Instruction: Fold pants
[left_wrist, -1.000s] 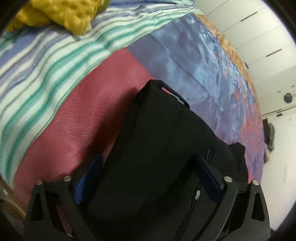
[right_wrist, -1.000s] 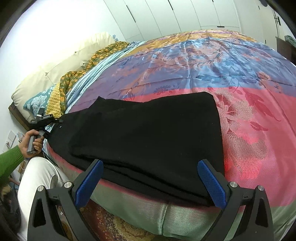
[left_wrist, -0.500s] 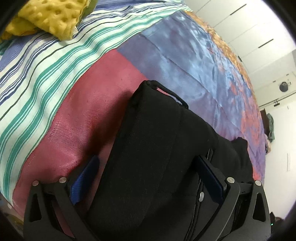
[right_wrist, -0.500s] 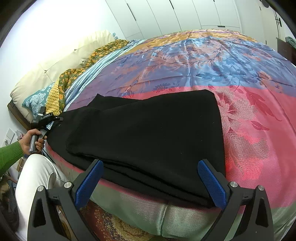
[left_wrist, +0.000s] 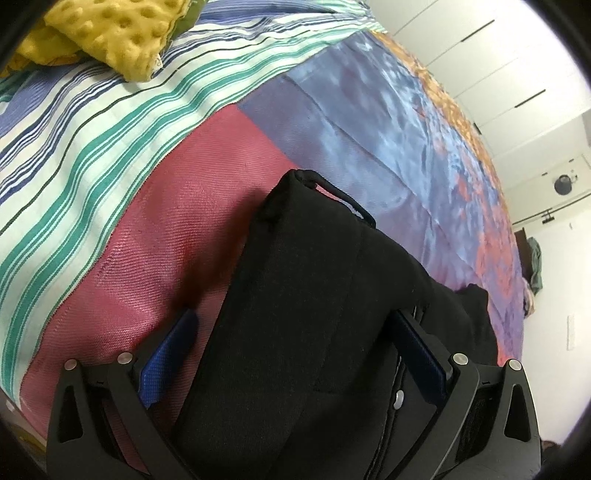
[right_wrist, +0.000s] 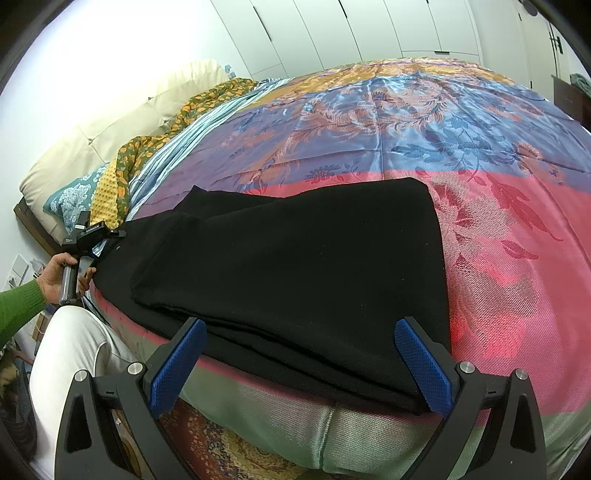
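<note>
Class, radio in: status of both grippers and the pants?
Left gripper open around waistband. Right gripper open, empty. Black pants flat on bedspread. Nothing in the way.

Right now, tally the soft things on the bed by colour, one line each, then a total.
Black: 1, the pants
Yellow: 1, the bumpy blanket
Teal patterned: 1, the pillow
Green and orange floral: 1, the floral cover
Multicoloured: 1, the bedspread
Striped: 1, the striped sheet
Total: 6
</note>
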